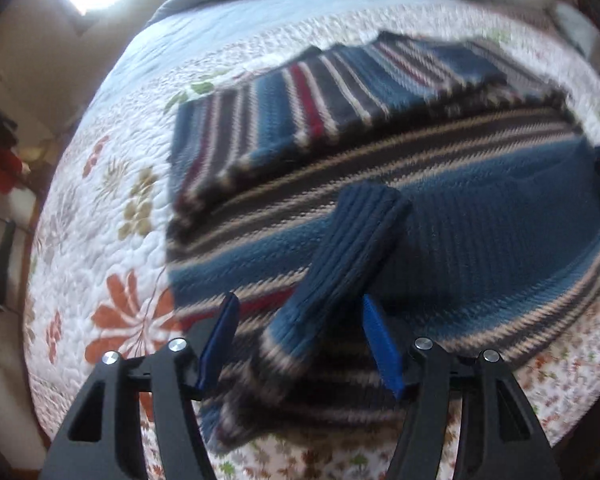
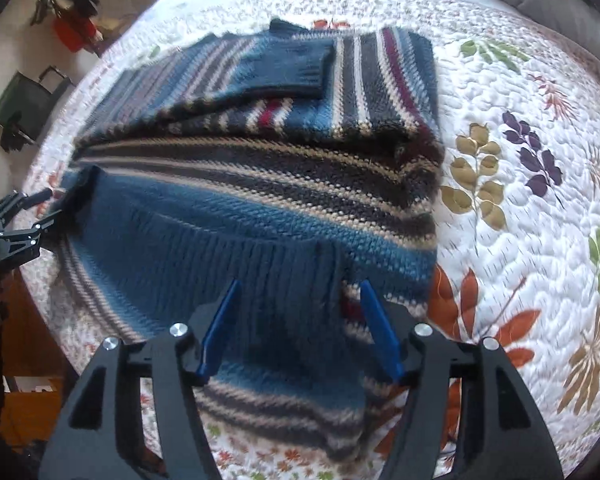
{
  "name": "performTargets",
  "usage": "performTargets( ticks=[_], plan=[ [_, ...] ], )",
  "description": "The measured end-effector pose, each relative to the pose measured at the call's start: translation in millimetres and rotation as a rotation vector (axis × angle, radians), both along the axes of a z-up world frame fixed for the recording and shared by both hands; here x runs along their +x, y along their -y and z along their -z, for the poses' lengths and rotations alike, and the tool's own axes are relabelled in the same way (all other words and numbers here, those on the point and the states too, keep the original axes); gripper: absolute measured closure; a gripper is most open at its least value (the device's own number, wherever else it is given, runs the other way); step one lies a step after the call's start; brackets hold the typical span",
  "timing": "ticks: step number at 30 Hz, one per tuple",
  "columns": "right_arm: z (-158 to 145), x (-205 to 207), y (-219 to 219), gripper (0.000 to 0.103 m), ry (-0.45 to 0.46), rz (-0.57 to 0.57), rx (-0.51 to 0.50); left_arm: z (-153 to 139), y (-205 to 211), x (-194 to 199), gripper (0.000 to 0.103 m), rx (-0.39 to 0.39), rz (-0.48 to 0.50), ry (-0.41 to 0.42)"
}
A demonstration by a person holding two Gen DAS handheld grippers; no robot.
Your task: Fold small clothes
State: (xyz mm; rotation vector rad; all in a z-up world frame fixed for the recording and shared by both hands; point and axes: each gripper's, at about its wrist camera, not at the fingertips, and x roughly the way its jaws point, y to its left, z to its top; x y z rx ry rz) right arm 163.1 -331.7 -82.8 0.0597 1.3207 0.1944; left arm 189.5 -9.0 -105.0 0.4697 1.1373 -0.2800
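Striped sweater (image 1: pixel 480 216) spread on flowered quilt (image 1: pixel 100 216), one sleeve folded across far part. Left gripper (image 1: pixel 298 340) spread, blue fingers (image 1: pixel 220 340) apart either side of ribbed cuff (image 1: pixel 340 264), not pressing it. Right gripper (image 2: pixel 298 328) spread likewise above sweater's near edge, nothing pinched.

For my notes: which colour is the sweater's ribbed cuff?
Plain dark blue, on the ribbed cuff; the left wrist view shows it best.

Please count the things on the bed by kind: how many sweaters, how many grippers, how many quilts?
Striped sweater: 1
Grippers: 2, the left gripper and the right gripper
Floral quilt: 1
Total: 4
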Motion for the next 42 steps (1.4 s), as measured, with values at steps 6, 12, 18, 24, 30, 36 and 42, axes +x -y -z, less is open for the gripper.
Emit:
performTargets(
  ticks=[6,12,18,24,30,36,42],
  plan=[
    [16,1,-2,0.077,-0.035,-0.02,0.011,19,-5,17,0.04,0.003,-0.053,-0.048],
    [-4,-14,8,0.093,0.027,0.002,0.118,8,-35,22,0.089,-0.176,-0.113,-0.13],
    [-39,-25,16,0.093,0.098,0.014,0.183,-28,-72,17,0.09,-0.404,-0.168,-0.118],
    [-84,1,28,0.093,0.193,0.037,0.174,-72,-80,34,0.09,-0.502,-0.155,-0.03],
    [-121,79,34,0.093,0.255,0.071,0.122,-93,-66,105,0.09,-0.509,-0.177,0.043],
    [-108,171,34,0.093,0.219,0.112,0.071,-64,-52,176,0.09,-0.489,-0.246,0.023],
    [-62,229,39,0.093,0.17,0.155,0.036,-24,-45,222,0.09,-0.446,-0.293,-0.014]
  ],
)
